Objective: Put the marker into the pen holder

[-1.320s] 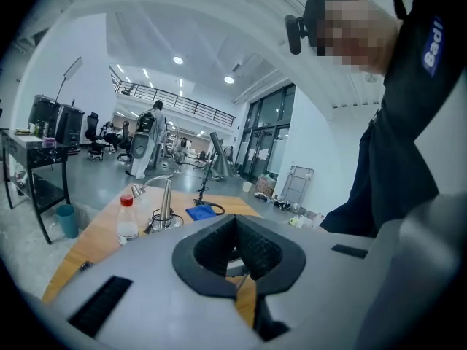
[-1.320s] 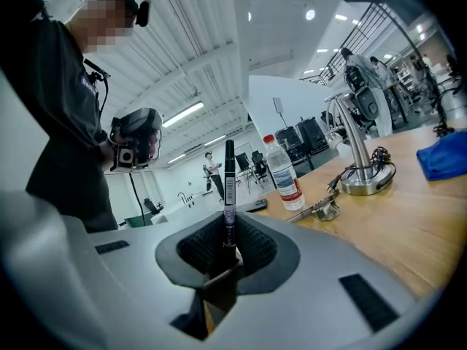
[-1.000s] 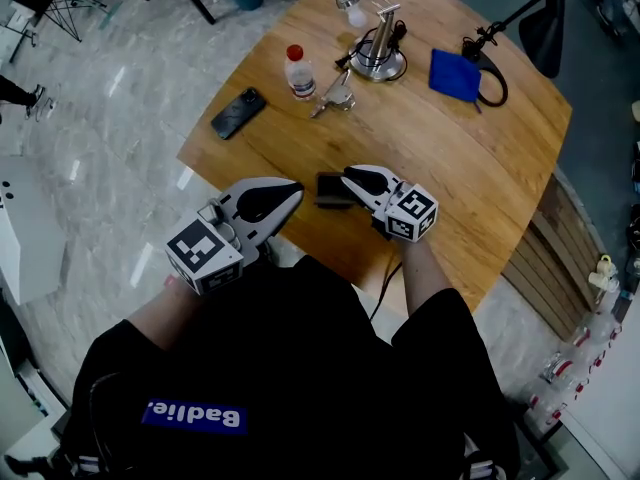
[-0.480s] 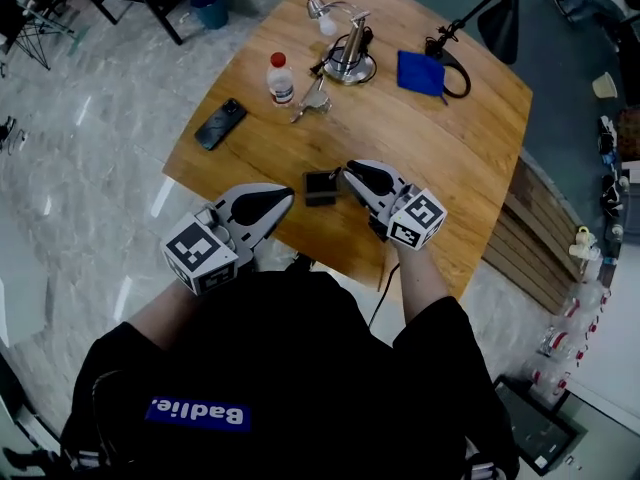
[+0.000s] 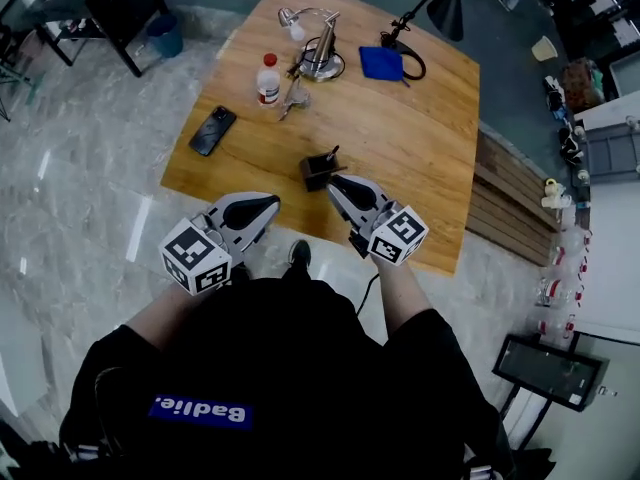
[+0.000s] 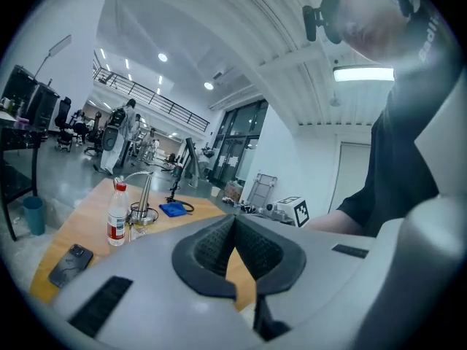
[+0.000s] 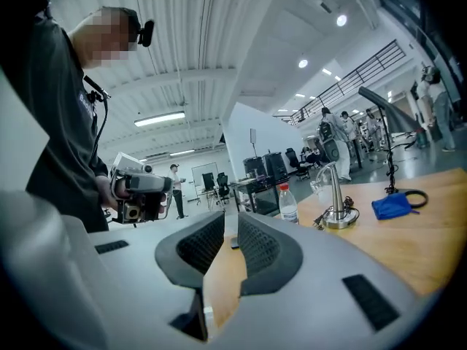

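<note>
A small black pen holder (image 5: 315, 174) stands on the wooden table (image 5: 420, 138) near its front edge. A dark marker (image 5: 332, 154) sticks up out of it, leaning right. My right gripper (image 5: 333, 182) hovers just in front of the holder, apart from it. Its jaws show a narrow gap with nothing between them in the right gripper view (image 7: 231, 221). My left gripper (image 5: 270, 203) hangs off the table's front edge, left of the holder. In the left gripper view (image 6: 233, 221) its tips meet and hold nothing.
At the table's back stand a water bottle (image 5: 267, 78), a metal desk lamp (image 5: 318, 53), keys (image 5: 292, 96) and a blue cloth (image 5: 382, 62) on a black cable. A phone (image 5: 213, 130) lies near the left edge. Marble floor surrounds the table.
Both grippers have drawn back toward the person. The right gripper has come away from the holder, and the marker now shows standing in it. The head view has pulled back.
</note>
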Available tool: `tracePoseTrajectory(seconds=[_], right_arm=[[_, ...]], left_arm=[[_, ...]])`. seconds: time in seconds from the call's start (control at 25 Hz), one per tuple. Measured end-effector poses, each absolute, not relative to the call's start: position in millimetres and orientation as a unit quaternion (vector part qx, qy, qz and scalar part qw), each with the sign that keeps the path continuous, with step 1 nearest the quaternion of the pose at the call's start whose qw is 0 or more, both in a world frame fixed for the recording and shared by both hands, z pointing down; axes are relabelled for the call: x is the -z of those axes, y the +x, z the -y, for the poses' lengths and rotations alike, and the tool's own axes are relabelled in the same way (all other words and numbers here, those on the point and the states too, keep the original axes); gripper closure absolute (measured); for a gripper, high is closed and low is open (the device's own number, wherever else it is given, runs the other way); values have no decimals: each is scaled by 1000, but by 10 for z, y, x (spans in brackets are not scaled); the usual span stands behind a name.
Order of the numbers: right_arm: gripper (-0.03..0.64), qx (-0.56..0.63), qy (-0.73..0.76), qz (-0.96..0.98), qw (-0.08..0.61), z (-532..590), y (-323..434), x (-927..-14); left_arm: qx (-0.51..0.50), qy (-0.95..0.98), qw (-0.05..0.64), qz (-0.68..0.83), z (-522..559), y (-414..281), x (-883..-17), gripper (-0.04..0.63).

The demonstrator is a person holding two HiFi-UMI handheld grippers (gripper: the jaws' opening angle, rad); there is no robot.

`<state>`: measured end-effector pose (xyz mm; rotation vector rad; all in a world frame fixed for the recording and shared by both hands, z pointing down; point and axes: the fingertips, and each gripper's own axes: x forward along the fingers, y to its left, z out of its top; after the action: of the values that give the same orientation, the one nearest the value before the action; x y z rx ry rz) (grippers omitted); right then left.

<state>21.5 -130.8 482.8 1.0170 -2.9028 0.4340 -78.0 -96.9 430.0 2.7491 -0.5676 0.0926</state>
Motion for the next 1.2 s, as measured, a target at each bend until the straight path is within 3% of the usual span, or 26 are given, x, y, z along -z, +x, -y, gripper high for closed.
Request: tracePoseTrajectory(seconds=[0.6, 1.2], right_arm=[[566, -121, 359, 926, 2, 82, -704, -4387], [611, -128, 344, 929, -39, -454, -133, -4193]], left_arm=[[-35, 984, 137, 111, 223, -1116, -4274, 586], [-48, 986, 117, 110, -173, -262, -4109, 586]])
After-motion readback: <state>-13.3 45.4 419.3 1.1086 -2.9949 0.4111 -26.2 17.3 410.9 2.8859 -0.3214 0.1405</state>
